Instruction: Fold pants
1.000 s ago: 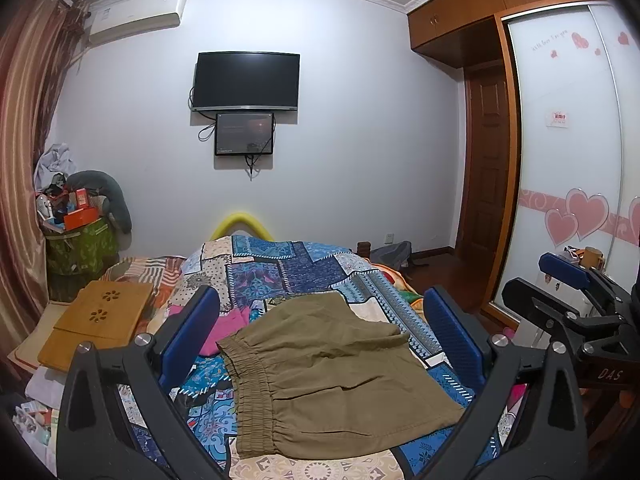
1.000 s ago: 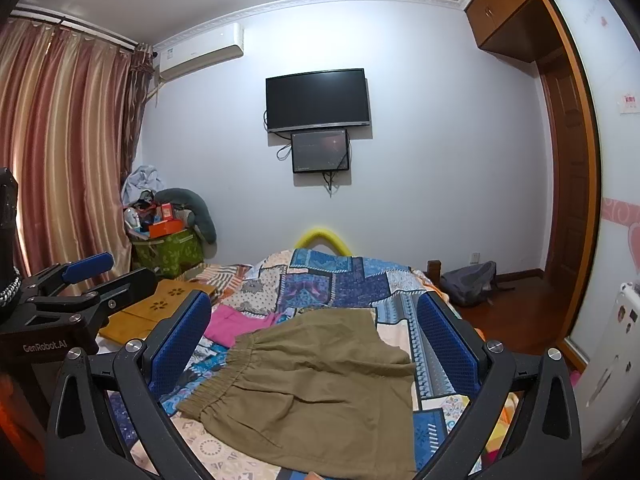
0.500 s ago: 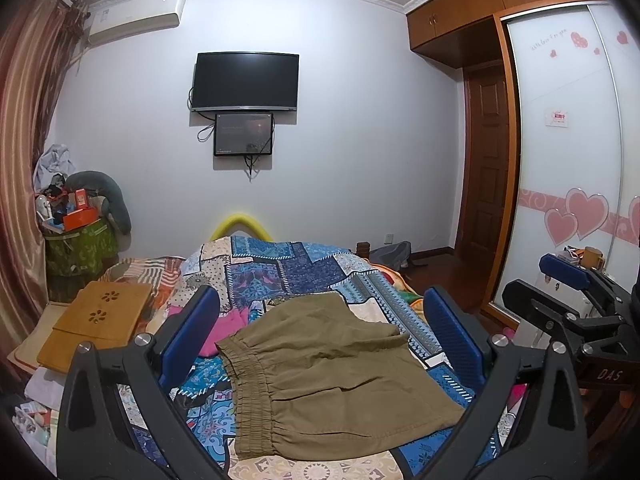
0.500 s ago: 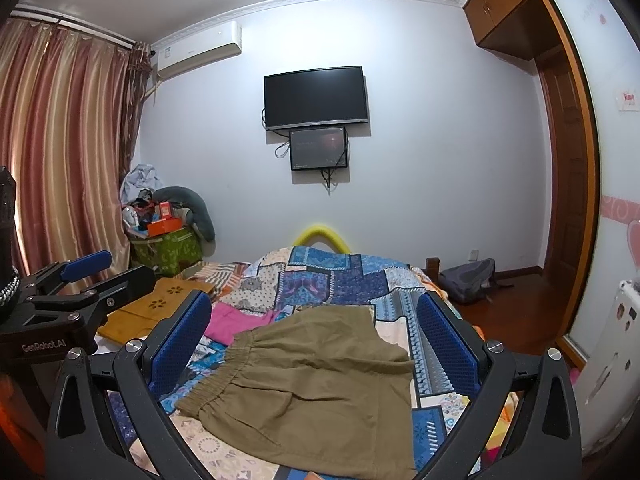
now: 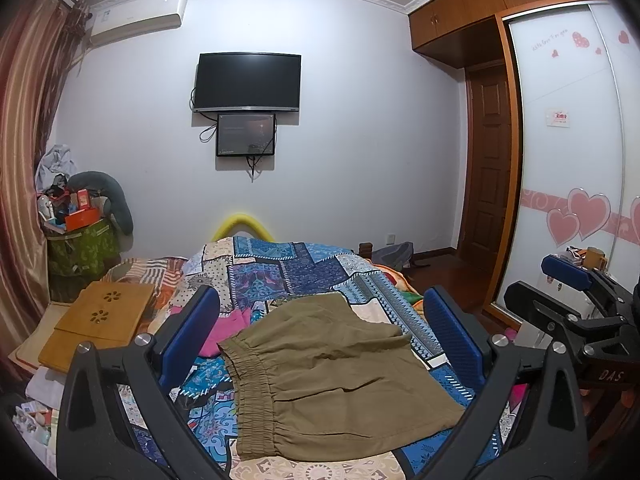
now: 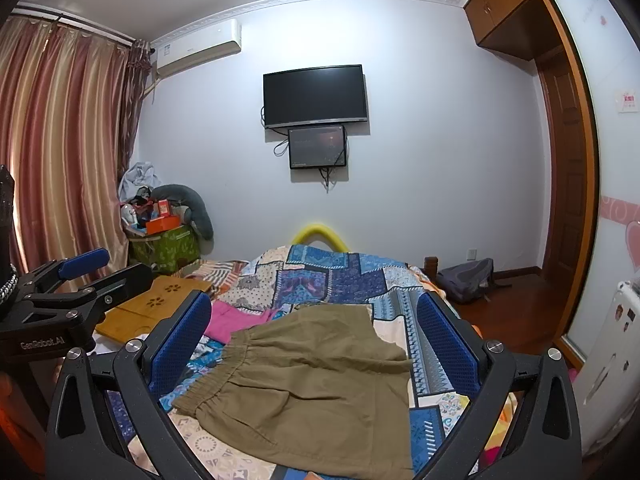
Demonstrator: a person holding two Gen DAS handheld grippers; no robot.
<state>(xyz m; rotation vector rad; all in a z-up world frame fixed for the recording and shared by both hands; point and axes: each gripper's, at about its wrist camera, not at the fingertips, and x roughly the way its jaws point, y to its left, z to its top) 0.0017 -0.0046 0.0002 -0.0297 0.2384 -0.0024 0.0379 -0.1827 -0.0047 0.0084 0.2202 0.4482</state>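
Olive-green pants (image 5: 336, 372) lie spread flat on the bed's patchwork quilt (image 5: 280, 272), elastic waistband to the left. In the right wrist view the same pants (image 6: 312, 384) fill the lower middle. My left gripper (image 5: 320, 336) hovers above and in front of them, open, its blue pads (image 5: 188, 336) wide apart with nothing between. My right gripper (image 6: 312, 340) is likewise open and empty above the pants. Each gripper shows at the edge of the other's view: the right gripper (image 5: 576, 312) and the left gripper (image 6: 72, 292).
A pink garment (image 5: 228, 328) lies just left of the pants. A wooden lap tray (image 5: 100, 320) rests on the bed's left side. A green bin piled with clutter (image 5: 80, 244) stands by the curtain. A grey backpack (image 6: 468, 280) sits on the floor near the wardrobe (image 5: 568, 160).
Both views drift very slightly; the pants lie as before and both grippers stay open.
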